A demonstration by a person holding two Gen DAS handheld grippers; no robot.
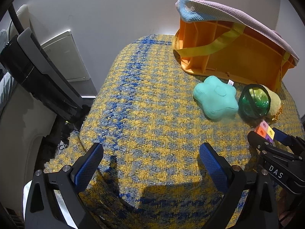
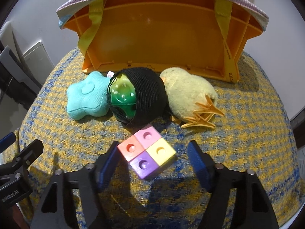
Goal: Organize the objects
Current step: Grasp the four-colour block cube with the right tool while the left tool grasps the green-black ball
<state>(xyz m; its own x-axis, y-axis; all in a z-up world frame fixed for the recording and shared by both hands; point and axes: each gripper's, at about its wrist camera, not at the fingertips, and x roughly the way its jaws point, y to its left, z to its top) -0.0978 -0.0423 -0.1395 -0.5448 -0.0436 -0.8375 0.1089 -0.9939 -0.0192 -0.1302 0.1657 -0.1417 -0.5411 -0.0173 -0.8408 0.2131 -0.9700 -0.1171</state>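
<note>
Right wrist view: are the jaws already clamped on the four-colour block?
No. The right gripper is open; the four-colour block lies on the woven cloth between its jaws, with a clear gap on the right side.

the green ball (image 2: 124, 97) seemingly hides part of the chick (image 2: 188, 93).

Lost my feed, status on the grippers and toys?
Both grippers open: left over bare cloth, right straddling the block, not clamped. Star, ball, chick lie before the basket. Path clear.
</note>
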